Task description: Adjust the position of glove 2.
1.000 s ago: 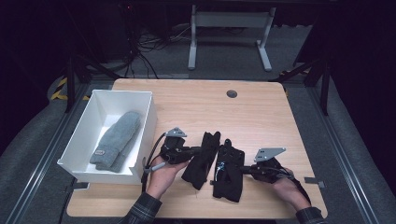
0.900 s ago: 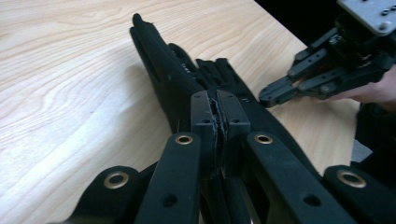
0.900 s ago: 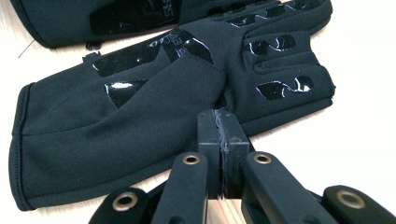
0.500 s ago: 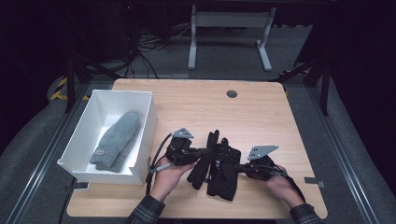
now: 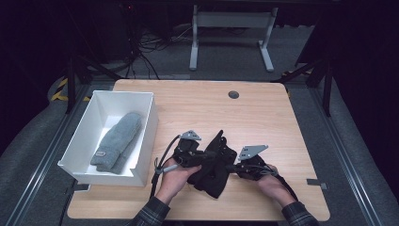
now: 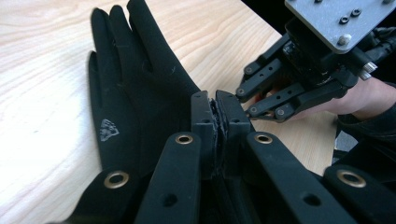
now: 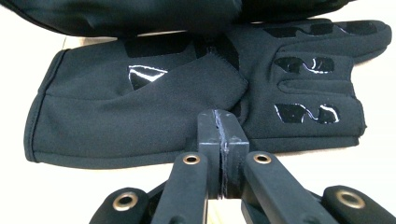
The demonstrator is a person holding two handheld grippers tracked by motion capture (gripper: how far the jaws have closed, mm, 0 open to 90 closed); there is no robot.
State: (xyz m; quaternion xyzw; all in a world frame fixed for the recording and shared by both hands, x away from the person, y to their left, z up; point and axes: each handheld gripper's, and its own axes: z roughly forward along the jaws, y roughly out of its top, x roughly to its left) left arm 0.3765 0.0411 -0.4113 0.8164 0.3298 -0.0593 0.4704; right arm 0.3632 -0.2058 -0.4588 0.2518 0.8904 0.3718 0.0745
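— Where were the black gloves [image 5: 214,162]?
— On the counter [image 5: 263,113], just right of the white bin [image 5: 146,136] holding a grey mitten [image 5: 117,141].
— And the tongs?
— Left tongs [image 5: 203,158] and right tongs [image 5: 230,167] were both clamped on glove fabric.

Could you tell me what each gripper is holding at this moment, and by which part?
Each holds a black glove by its edge. The left gripper pinches one black glove; the right gripper pinches the other glove near its thumb.
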